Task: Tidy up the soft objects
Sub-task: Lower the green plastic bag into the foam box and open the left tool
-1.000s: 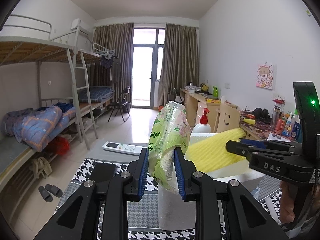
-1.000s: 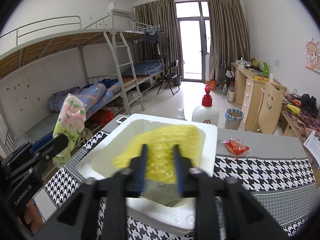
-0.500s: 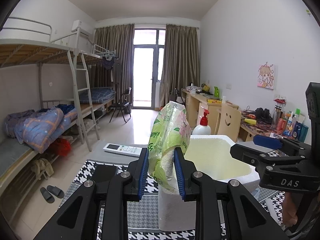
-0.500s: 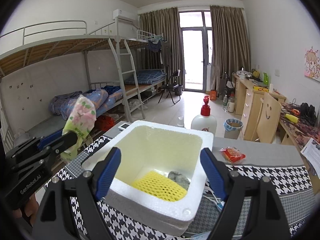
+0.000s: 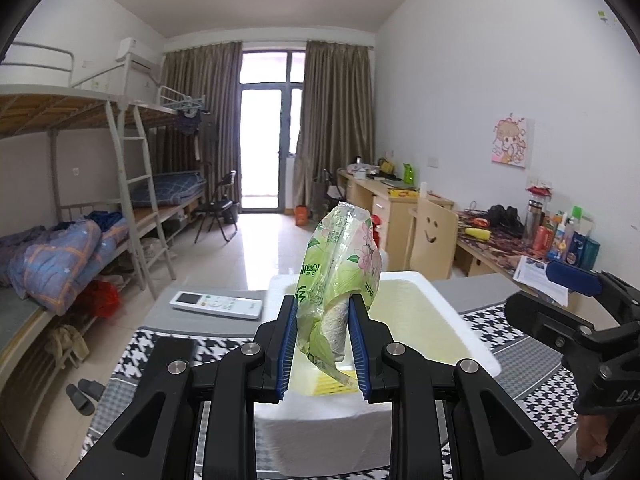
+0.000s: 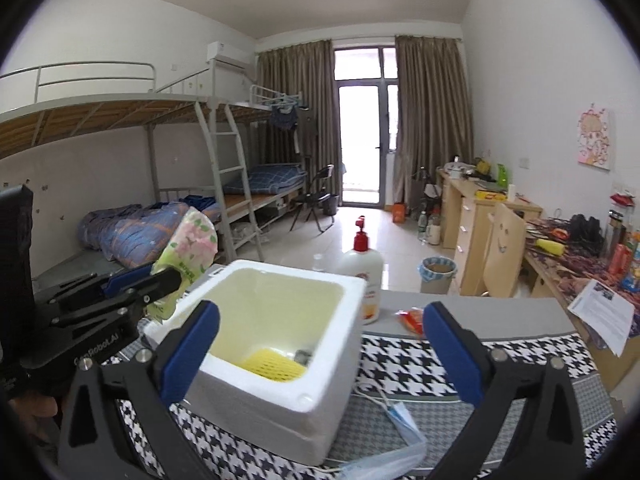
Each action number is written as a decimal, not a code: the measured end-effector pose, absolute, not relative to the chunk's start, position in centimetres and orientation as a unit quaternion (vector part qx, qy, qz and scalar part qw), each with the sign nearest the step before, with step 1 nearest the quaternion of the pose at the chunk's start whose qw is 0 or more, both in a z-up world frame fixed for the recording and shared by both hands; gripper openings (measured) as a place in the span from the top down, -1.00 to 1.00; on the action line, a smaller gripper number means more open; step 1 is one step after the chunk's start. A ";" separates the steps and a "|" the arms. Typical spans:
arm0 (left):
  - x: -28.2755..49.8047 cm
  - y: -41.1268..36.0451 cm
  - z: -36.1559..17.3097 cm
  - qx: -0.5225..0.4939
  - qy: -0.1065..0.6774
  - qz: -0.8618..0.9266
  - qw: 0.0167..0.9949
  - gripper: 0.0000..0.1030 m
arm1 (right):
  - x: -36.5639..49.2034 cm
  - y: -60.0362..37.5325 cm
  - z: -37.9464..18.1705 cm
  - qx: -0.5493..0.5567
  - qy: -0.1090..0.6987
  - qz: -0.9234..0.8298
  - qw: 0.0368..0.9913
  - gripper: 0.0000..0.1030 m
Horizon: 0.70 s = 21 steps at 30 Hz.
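My left gripper (image 5: 322, 344) is shut on a green flowered tissue pack (image 5: 340, 268), held upright just above the near left rim of a white foam box (image 5: 320, 432). In the right wrist view the same pack (image 6: 192, 240) hangs at the box's left edge. A yellow foam net (image 6: 272, 364) and a small grey item (image 6: 303, 356) lie on the box floor. My right gripper (image 6: 320, 312) hovers before the box rim (image 6: 296, 276). Its jaws are opening wide and nothing sits between them.
The box stands on a houndstooth cloth (image 6: 440, 360). A lotion pump bottle (image 6: 362, 268) is behind it, a red packet (image 6: 412, 318) to its right, a face mask (image 6: 400, 420) near its front corner. A white remote (image 5: 216, 304) lies far left, loose papers (image 6: 604, 312) far right.
My right gripper let go of the yellow foam net, which dropped into the box, then spread its jaws wide and drew back. My left gripper carried the tissue pack over the box's edge.
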State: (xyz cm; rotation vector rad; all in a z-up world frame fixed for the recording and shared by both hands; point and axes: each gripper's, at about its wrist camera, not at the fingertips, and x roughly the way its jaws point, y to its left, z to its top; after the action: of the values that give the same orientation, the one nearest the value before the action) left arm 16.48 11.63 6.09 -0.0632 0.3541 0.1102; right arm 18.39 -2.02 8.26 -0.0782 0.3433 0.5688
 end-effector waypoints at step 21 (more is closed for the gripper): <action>20.3 8.1 5.2 -0.024 0.201 0.013 0.979 0.47 | 18.2 -7.6 7.4 -0.020 0.163 0.217 0.962 -0.99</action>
State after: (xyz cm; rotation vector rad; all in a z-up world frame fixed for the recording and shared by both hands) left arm 20.33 8.14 5.24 -0.0480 0.4040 0.0262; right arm 18.16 -7.59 7.36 -0.0410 0.3301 0.4405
